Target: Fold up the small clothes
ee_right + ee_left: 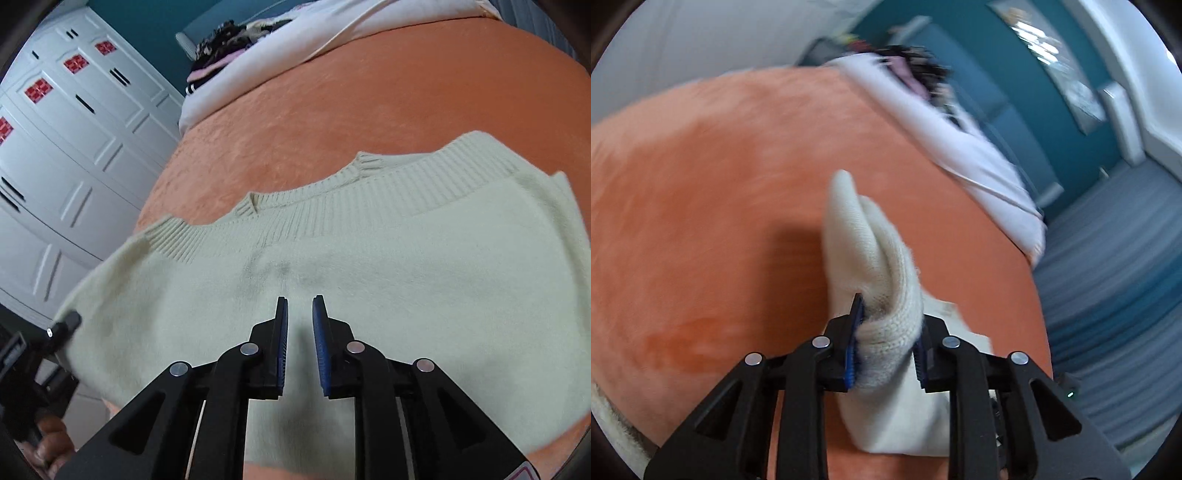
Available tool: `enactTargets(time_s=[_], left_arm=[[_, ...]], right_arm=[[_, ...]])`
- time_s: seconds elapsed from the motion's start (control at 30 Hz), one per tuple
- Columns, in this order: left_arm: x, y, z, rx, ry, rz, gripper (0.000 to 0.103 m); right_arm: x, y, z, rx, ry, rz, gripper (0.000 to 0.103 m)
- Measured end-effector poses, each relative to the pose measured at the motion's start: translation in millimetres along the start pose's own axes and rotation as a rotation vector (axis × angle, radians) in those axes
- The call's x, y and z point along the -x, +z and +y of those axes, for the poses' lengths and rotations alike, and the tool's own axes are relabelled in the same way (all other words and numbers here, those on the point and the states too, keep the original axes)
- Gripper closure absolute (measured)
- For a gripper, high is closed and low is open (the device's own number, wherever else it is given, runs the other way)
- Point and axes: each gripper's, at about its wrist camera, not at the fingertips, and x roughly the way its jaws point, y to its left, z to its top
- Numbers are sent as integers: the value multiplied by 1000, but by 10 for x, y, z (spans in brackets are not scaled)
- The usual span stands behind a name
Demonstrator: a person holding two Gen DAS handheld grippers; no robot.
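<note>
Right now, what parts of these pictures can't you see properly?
- Left wrist view: the dark pile of clothes at the far end of the bed is smeared by motion blur.
- Left wrist view: the cream sweater runs under the left gripper, so its lower part is hidden.
- Right wrist view: the sweater's near edge is covered by the right gripper.
- Right wrist view: the hand is cut off by the corner.

I see bare blanket (pixel 369 110) beyond the sweater (pixel 332 258); a clothes pile (pixel 229 44) blocks its far end.
</note>
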Motion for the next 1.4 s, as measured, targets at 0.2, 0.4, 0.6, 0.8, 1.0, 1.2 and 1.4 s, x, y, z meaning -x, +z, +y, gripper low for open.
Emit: enactTargets(time_s=[0.2, 0.4, 0.6, 0.8, 1.0, 1.2, 1.4], left_arm=[[-438, -617, -1305, -286, -157, 118, 81], [-1466, -1806, -1560, -486, -20, 430, 80], [-888, -1790, -1510, -485, -42, 300, 28], [-617, -1737, -1012, -584, 188, 237, 11], [-721, -1607, -498, -462, 312, 277, 11], [-820, -1552, -649, -482, 315, 251, 12], [-1047, -1564, -503, -401, 263, 359, 39]], right_arm=[[845, -411, -799, -143, -38, -75, 81], [1200, -705, -1449, -278, -79, -85, 80], [1317, -642, -1341, -231, -12, -133, 39], [967, -375, -1069, -250, 111, -85, 29], [326, -158, -777, -212, 52, 90, 43], [1083, 230, -353, -91, 261, -152, 82], [873, -43, -1297, -176, 10, -92, 82]])
